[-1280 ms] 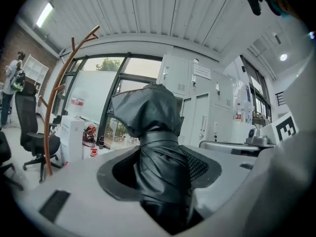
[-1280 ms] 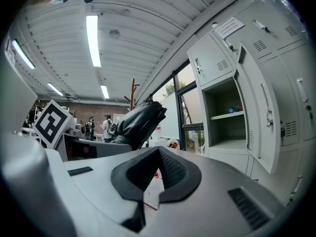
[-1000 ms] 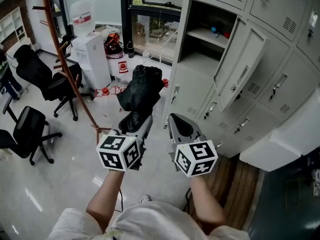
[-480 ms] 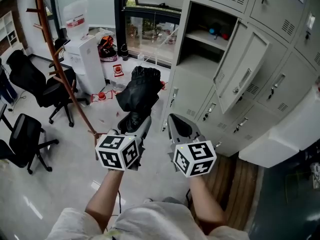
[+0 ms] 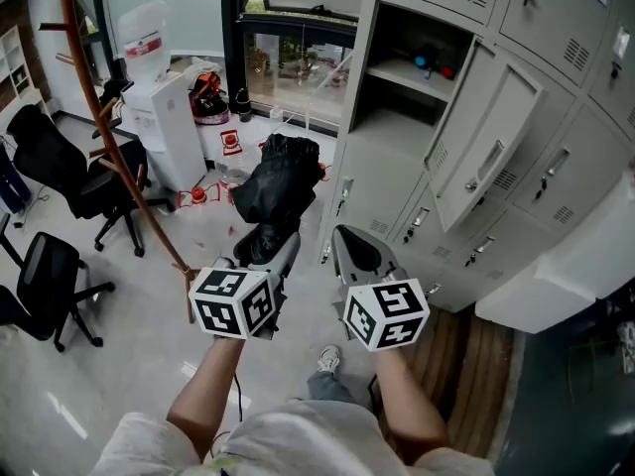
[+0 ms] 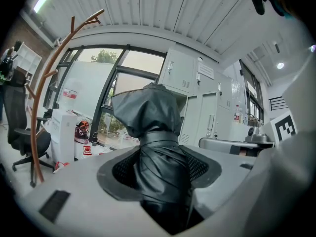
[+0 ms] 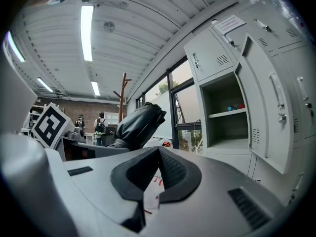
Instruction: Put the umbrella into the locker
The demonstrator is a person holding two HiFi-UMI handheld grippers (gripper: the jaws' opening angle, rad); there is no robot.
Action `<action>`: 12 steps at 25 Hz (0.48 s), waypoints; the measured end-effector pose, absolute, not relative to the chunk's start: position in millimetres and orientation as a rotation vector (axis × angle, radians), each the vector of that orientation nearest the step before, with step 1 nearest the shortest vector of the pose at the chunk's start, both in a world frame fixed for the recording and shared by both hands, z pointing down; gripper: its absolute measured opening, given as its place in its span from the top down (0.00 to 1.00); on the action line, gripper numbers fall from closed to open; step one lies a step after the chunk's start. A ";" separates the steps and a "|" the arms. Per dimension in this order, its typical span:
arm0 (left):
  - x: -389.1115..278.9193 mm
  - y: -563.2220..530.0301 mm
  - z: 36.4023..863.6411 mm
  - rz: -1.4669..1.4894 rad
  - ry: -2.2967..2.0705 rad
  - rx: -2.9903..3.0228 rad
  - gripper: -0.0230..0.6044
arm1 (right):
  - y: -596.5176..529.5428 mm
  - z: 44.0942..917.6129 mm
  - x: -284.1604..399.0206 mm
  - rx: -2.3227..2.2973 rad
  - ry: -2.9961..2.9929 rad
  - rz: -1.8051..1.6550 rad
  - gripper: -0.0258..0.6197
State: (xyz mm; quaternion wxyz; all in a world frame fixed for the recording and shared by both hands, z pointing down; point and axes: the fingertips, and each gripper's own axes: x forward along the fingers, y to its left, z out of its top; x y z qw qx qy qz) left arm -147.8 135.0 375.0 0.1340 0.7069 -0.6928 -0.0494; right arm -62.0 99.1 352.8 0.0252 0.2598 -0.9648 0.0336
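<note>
Left claw (image 5: 270,244), head view: jaws clamped on the lower end of the folded black umbrella (image 5: 278,178). The umbrella stands up and away from the claw, with loose bunched fabric at its far end. It is left of the open locker (image 5: 395,125), outside it and not touching it. Right claw (image 5: 349,242) is just right of the left claw, below the open locker's opening, and carries nothing. The locker door (image 5: 484,145) is swung out to the right of the opening. Small blue and red items (image 5: 435,64) sit on the shelf inside. The coat stand (image 5: 107,132) and water dispenser (image 5: 171,117) are far left of the locker.

Left gripper view: left claw (image 6: 159,163) is closed on the strapped, pleated body of the umbrella (image 6: 150,113), with a pad against each side. The bunched fabric bulges above the pads. Grey lockers (image 6: 180,78) rise behind the umbrella, to its right.

Right gripper view: right claw (image 7: 158,154) has its jaw tips meeting, with only a thin slit nearer the camera and nothing held. The umbrella (image 7: 139,125) shows left of the open locker (image 7: 228,143), outside it. The door (image 7: 266,107) hangs open at the locker's right.
</note>
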 end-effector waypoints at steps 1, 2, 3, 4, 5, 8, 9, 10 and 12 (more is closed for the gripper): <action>-148.3 130.3 375.3 -0.139 -2.008 2.050 0.58 | 94.1 353.3 -62.5 0.804 -2.985 0.107 0.95; -148.7 125.1 375.5 -0.134 -2.008 2.052 0.58 | 88.6 353.6 -63.2 0.805 -2.986 0.110 0.96; -149.1 119.2 375.6 -0.129 -2.008 2.054 0.58 | 82.4 353.8 -64.0 0.806 -2.989 0.112 0.96; -149.4 112.8 375.7 -0.124 -2.007 2.056 0.58 | 75.8 353.6 -64.9 0.806 -2.991 0.114 0.96; -149.5 105.9 375.6 -0.119 -2.007 2.058 0.58 | 68.9 353.4 -65.9 0.806 -2.994 0.116 0.96; -148.9 81.9 374.8 -0.108 -2.003 2.067 0.58 | 45.9 351.9 -67.5 0.806 -3.001 0.116 0.96; -148.3 73.0 374.3 -0.102 -2.000 2.070 0.58 | 37.5 351.0 -67.6 0.807 -3.002 0.116 0.96; -147.5 64.0 373.6 -0.097 -1.998 2.074 0.58 | 28.9 349.8 -67.5 0.809 -3.003 0.116 0.96; -145.7 46.1 372.1 -0.088 -1.992 2.083 0.58 | 11.3 346.7 -66.8 0.815 -3.005 0.116 0.96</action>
